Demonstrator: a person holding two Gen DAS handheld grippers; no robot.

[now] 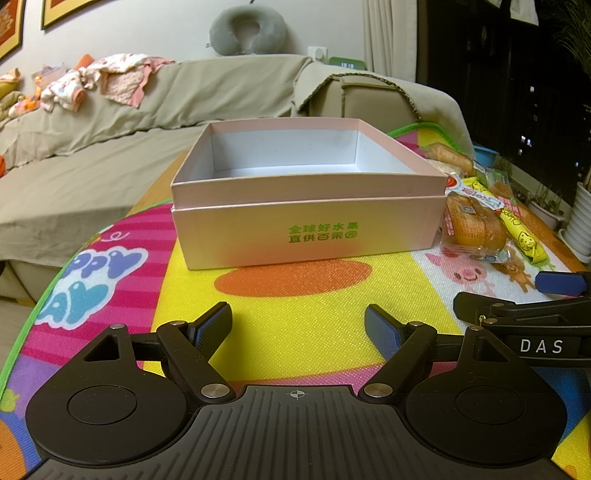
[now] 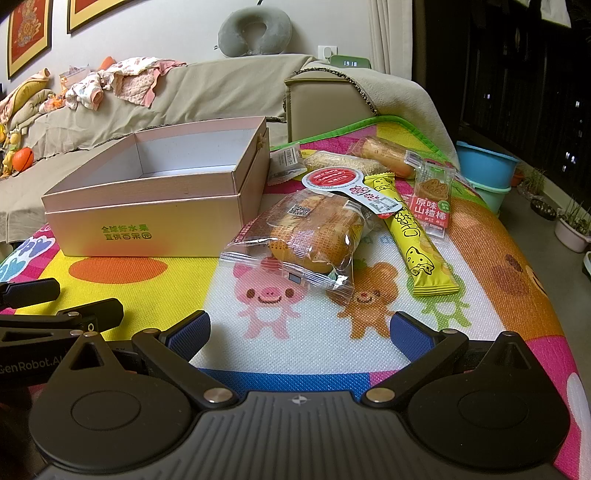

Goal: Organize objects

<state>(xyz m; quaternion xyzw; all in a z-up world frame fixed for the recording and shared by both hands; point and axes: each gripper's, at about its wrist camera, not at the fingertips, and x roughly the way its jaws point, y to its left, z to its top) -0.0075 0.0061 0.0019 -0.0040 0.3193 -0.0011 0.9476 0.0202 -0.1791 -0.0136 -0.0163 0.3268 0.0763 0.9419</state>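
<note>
An empty pink cardboard box (image 1: 306, 229) (image 2: 147, 225) with green lettering stands on the colourful play mat (image 1: 295, 314) (image 2: 314, 332). To its right lies a heap of wrapped snacks: a clear pack of orange cakes (image 2: 306, 240) (image 1: 474, 229), a yellow cheese stick (image 2: 417, 236) (image 1: 521, 230), a red hawthorn packet (image 2: 432, 199), and a sausage bun (image 2: 384, 153). My left gripper (image 1: 299, 325) hovers open in front of the box, nothing between its fingers. My right gripper (image 2: 301, 332) is open short of the cake pack and holds nothing.
A sofa (image 1: 110, 147) under a beige cover with clothes on it runs behind the table, a grey neck pillow (image 2: 255, 31) on top. Blue tubs (image 2: 487, 166) and plant pots (image 2: 572, 229) stand on the floor at right. The mat's green edge (image 1: 22, 332) curves near left.
</note>
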